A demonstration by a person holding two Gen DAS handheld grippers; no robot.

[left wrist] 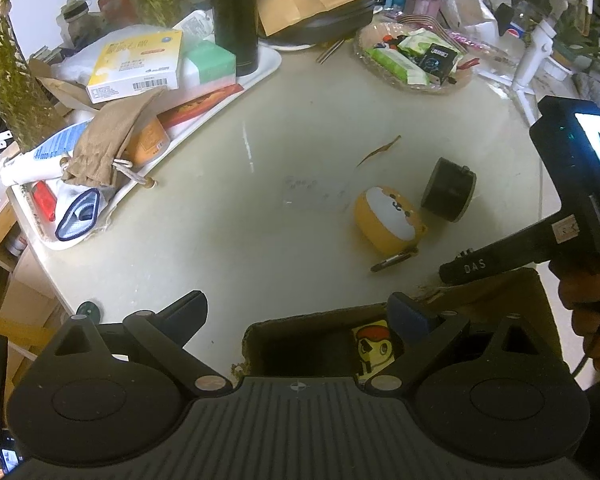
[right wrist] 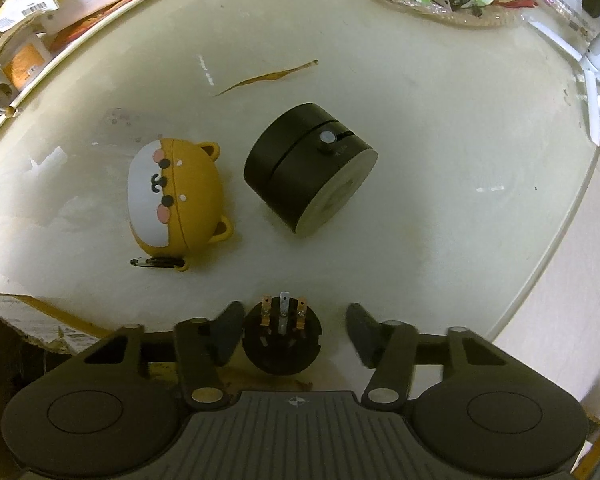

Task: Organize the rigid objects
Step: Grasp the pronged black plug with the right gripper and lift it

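Two claws in view, both spread wide w/ nothing clamped. Right claw [right wrist: 292, 332] hangs over the near edge of the tabletop [right wrist: 440, 240]; a round black plug [right wrist: 282, 340] sits between its fingers, touching or nearly touching the left pad [right wrist: 230, 330], well clear of the other. Can't tell if plug rests on something or is loose. Its three prongs point fwd, away from the claw, so long axis runs along the fingers – prob. lined up for a side pinch on the body.

Ahead of right claw: orange animal-face case [right wrist: 176, 196] to the left, on its side, face toward the left, clip end nearest the claw. Just beside it on the right, black cylinder [right wrist: 304, 168] also on its side, pale flat end aimed right and toward the claw.

Left claw [left wrist: 296, 312] hovers above an open cardboard box [left wrist: 500, 300] – likely the drop spot; a cartoon-print item [left wrist: 374, 344] is inside.
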